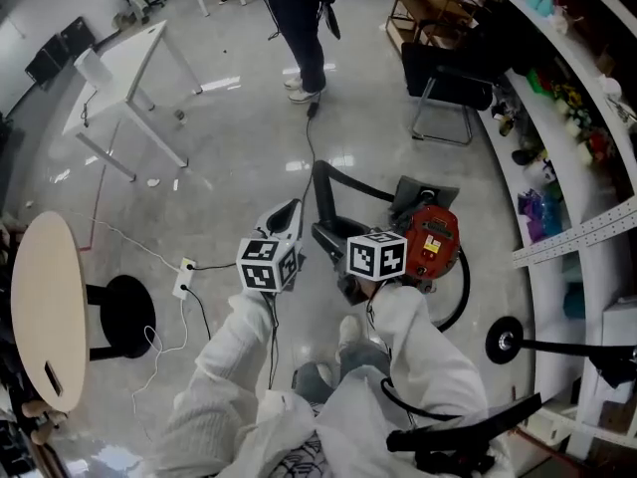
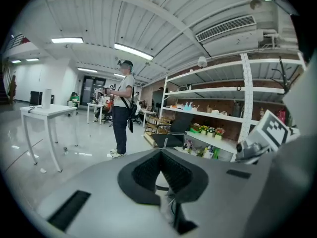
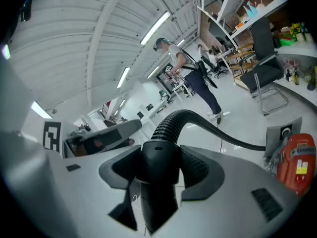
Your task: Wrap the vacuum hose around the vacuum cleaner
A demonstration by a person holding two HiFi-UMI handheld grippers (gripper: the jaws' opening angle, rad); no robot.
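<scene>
The red vacuum cleaner (image 1: 434,239) stands on the floor right of my feet, and shows at the right edge of the right gripper view (image 3: 295,162). Its black ribbed hose (image 1: 348,182) arches up from the cleaner and comes back toward me. My right gripper (image 1: 336,235) is shut on the hose's smooth black end cuff (image 3: 158,167), whose ribbed hose (image 3: 173,120) curves away to the right. My left gripper (image 1: 294,209) hangs just left of it and holds nothing. Its pads (image 2: 148,170) meet at their tips.
A person (image 1: 299,18) stands ahead on the grey floor. A black chair (image 1: 448,78) and curved shelves (image 1: 577,118) line the right side. A white table (image 1: 119,68) and a round wooden table (image 1: 45,317) stand left. A power strip (image 1: 182,277) with cables lies nearby.
</scene>
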